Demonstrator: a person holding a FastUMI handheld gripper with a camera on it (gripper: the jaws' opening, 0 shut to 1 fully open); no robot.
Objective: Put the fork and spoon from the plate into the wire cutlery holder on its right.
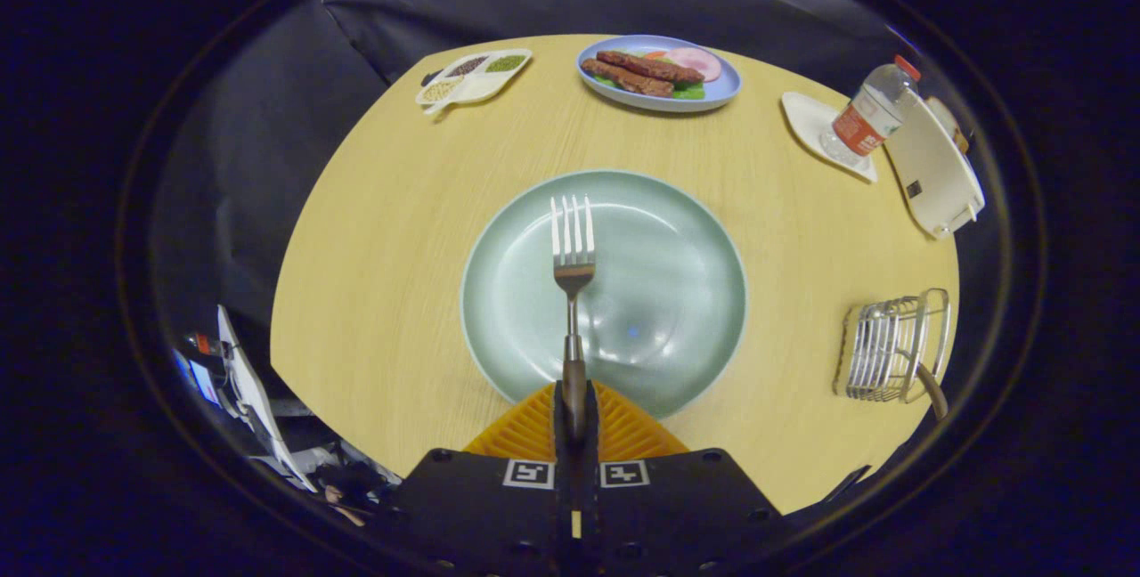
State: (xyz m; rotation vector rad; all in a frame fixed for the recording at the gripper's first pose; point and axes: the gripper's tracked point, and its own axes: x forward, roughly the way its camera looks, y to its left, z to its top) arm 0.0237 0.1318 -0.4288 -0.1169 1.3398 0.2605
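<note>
Clamping fork (573,292) handle in closed tool (574,412), tines ahead above green plate (695,354); lifted clear, apparently for transfer to wire cutlery holder (891,347) off right on worktop (401,292).

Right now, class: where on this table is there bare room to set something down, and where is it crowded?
With the jaws shut on the fork, bare table lies left of the green plate, and between it and the food plate. The far right is crowded: bottle, white dish, white box, wire holder.
</note>
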